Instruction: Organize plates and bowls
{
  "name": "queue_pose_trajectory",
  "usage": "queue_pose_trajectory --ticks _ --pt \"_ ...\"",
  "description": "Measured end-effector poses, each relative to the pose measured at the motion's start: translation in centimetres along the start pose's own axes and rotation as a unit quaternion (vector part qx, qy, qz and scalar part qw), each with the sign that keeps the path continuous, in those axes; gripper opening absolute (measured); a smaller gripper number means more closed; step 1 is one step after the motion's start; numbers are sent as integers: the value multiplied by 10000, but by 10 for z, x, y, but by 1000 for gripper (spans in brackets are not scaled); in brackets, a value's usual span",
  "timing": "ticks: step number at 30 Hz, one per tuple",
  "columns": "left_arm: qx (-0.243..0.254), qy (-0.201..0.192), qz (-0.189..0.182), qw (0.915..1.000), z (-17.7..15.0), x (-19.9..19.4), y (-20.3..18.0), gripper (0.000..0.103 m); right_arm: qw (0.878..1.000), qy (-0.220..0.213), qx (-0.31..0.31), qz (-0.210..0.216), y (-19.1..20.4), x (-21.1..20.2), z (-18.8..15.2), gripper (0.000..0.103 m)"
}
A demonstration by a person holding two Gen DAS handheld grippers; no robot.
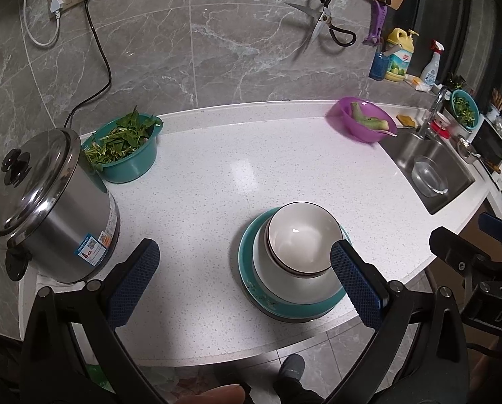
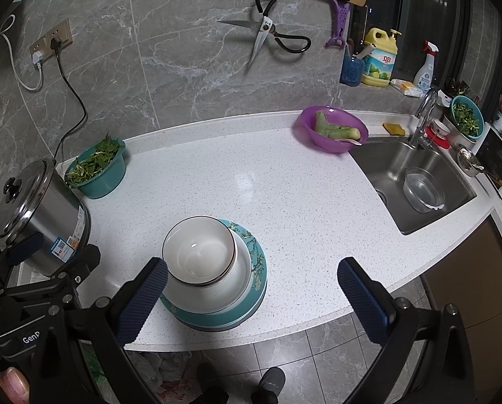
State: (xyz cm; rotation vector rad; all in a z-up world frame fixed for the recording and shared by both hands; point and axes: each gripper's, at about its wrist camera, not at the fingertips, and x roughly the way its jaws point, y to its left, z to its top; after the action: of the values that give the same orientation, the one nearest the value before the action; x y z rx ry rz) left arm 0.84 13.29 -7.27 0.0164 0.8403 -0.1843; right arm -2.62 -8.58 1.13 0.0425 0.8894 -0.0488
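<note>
Item: one stack of crockery, comprising a white bowl point(image 1: 299, 239) with a dark rim line, nested on further white ware, all carried on a teal plate point(image 1: 251, 289) with a blossom pattern. Location: on the white speckled table point(image 1: 217, 168), close to its near edge, just ahead of both tools. The left hand-held gripper point(image 1: 244, 279) was wide open and empty, its right pad overlapping the stack's right flank in view, though contact could not be confirmed. The right hand-held gripper point(image 2: 251, 289) was likewise spread wide and held nothing, its left pad lying over the stack's left side. Condition of stack: the bowl sat off-centre on the plate, apparently leaning toward the left tool's side. Hazards, as judged: a nudge from either pad could slide the glazed pieces on one another and tip the top bowl; the stack's nearness to the table edge left the tiled floor below as the likely landing place; a pinch on the rim alone could slip on smooth glaze. Adjacent items: a steel rice cooker point(image 1: 49, 202) and a teal basin of greens point(image 1: 126, 151) stood left of the left tool; a sink point(image 2: 419, 181) lay ahead and right of the right tool.
</note>
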Motion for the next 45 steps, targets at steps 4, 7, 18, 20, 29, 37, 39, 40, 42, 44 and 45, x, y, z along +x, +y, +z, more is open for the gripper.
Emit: queue_pose_trajectory --ticks 4,7,18,20,29,37,39,40,42,44,45 --pt "-6 -3 19 10000 -1 0 -1 103 10000 -1 2 4 0 1 0 103" --pt "-4 1 22 10000 -1 0 -2 103 10000 2 -6 2 0 1 0 103" --pt "7 -8 30 10000 -1 0 -2 103 10000 6 -8 4 0 2 0 103" --pt "5 -8 31 10000 -1 0 -1 103 10000 6 -10 -2 0 2 -1 103" --pt "10 -2 31 10000 -1 0 -1 103 10000 11 -1 -2 1 2 0 103" --pt "13 24 41 10000 -2 2 -3 103 10000 14 0 0 1 2 0 103" --pt "9 25 40 10000 -2 2 -3 103 10000 15 0 -3 1 2 1 103" --pt "9 28 37 10000 -2 2 -3 103 10000 12 3 -4 1 2 1 103" --pt "16 32 43 10000 -2 3 -4 103 10000 16 -2 1 1 2 1 103" --pt "16 35 43 10000 -2 3 -4 103 10000 16 0 -1 1 2 1 103" --pt "15 32 49 10000 -2 3 -4 103 10000 19 2 2 1 3 1 103"
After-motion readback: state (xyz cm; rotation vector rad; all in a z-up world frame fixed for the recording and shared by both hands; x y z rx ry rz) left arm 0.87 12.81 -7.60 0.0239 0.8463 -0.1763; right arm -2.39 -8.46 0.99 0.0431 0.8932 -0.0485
